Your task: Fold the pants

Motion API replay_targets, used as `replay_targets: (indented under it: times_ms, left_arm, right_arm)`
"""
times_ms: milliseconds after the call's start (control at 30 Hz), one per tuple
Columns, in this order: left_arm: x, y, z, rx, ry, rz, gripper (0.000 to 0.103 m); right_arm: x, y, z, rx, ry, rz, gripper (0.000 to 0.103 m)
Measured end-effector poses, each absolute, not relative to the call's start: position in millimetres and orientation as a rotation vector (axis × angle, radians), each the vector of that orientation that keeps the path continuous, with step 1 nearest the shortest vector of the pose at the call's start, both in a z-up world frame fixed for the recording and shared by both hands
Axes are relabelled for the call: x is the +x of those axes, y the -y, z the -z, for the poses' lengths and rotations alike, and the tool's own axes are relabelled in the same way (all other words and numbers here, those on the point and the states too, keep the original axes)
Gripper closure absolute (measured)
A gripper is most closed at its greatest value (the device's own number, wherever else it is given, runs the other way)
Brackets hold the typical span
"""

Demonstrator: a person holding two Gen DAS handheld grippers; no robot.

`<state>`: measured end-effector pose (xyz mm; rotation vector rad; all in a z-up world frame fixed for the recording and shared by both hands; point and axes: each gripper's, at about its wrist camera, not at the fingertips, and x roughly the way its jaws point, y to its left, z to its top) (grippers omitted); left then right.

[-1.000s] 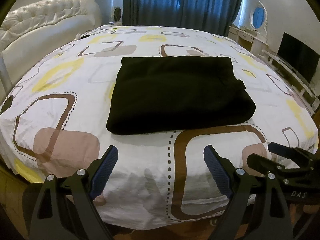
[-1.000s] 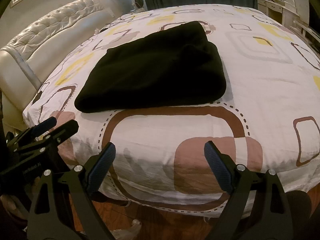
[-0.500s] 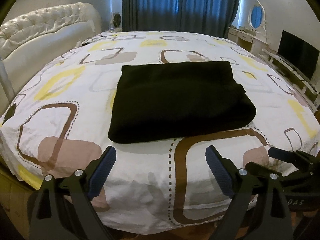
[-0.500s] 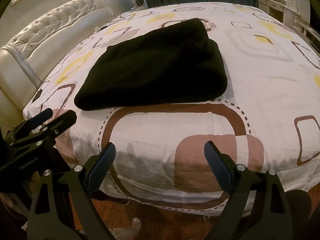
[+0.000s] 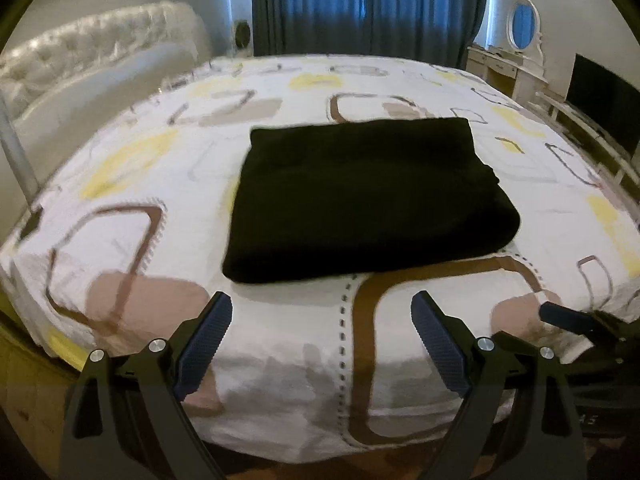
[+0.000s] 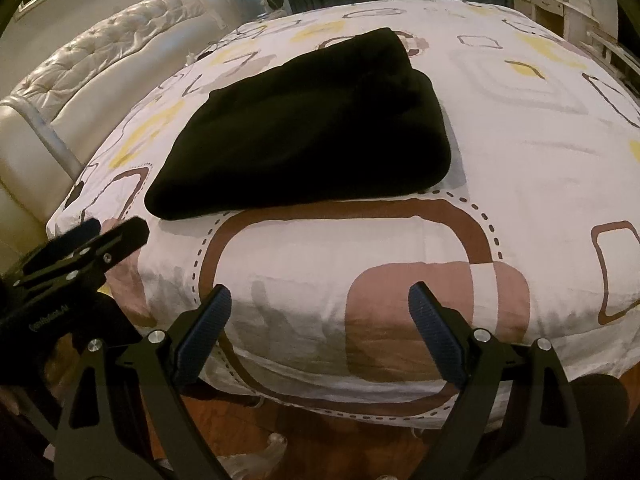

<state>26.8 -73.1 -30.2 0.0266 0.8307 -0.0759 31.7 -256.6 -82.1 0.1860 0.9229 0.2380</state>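
Observation:
Black pants lie folded into a thick rectangle on the patterned bed sheet, also seen in the right wrist view as a dark bundle. My left gripper hangs open over the bed's near edge, short of the pants, with nothing between its blue pads. My right gripper is likewise open and empty above the near edge. Each gripper shows at the side of the other's view: the right one and the left one.
A white tufted headboard runs along the left. Blue curtains hang at the back. A white dresser with an oval mirror and a dark TV screen stand on the right. Wooden floor shows below the bed edge.
The left wrist view has tilted slightly, so the pants sit lower in frame and more of the curtains show. The right gripper has stayed put. Both jaws remain as wide as before.

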Motion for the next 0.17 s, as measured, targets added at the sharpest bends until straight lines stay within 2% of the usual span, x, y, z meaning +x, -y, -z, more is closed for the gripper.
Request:
replay_targets:
  times_ms: [167]
  left_arm:
    - [26.3,69.2,33.2,0.003,-0.845,0.074,0.013]
  right_arm:
    - [30.9,261.0,83.2,0.192,-0.924,-0.232,0.013]
